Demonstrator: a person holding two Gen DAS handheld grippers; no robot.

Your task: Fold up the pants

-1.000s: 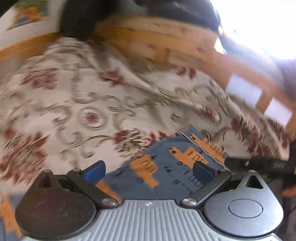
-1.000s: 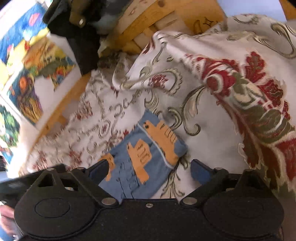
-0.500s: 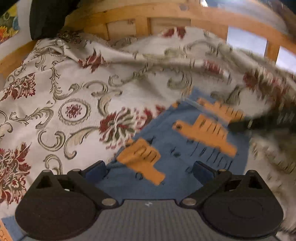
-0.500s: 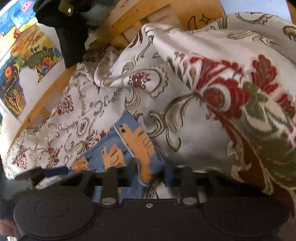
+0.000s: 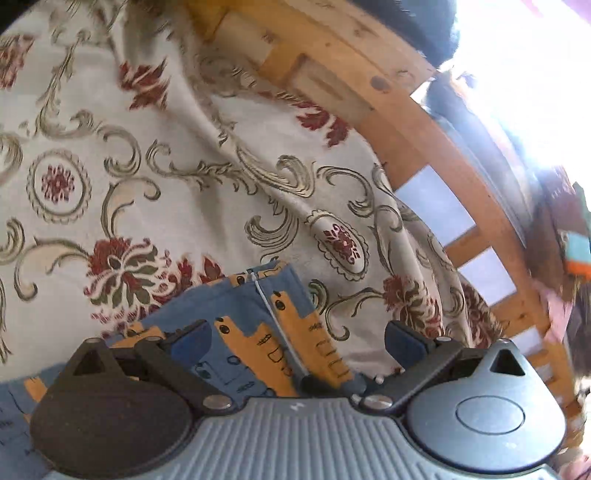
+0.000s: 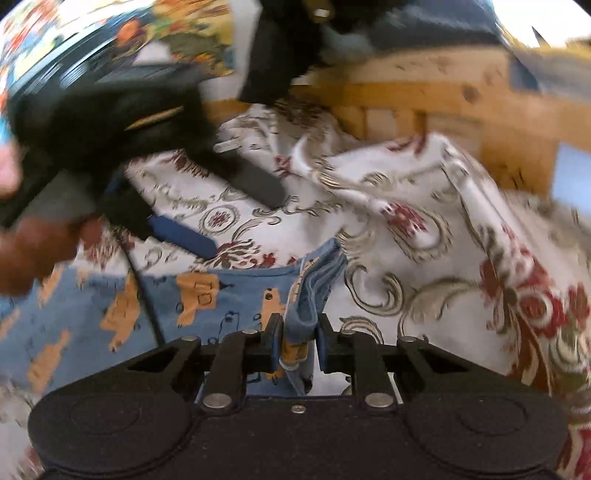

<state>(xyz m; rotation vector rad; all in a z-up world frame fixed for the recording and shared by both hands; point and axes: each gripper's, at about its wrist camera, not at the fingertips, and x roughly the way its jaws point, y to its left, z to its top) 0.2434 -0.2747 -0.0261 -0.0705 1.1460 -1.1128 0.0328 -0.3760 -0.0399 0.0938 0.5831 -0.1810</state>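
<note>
The pants (image 6: 207, 295), blue with orange printed figures, lie on the bed, and your right gripper (image 6: 295, 341) has its fingers (image 6: 274, 343) clenched on a bunched fold of their edge. Your left gripper (image 5: 295, 339) hovers over another part of the pants (image 5: 255, 332) with its fingers (image 5: 192, 341) spread wide, grasping nothing; a white stitched seam runs up the cloth between them. In the right wrist view that left gripper (image 6: 225, 214) shows blurred above the pants, with one blue-padded finger pointing down toward the cloth, and a hand (image 6: 29, 251) sits behind it at the left edge.

Under the pants lies a cream bedspread (image 5: 192, 206) with red flowers and olive scrolls, rumpled into a ridge on the right of the right wrist view. A wooden bed frame (image 5: 369, 85) with slats borders it. Dark clothing (image 6: 280, 48) hangs over the frame, and colourful pictures (image 6: 192, 22) show on the wall. Bright light washes out the upper right of the left wrist view.
</note>
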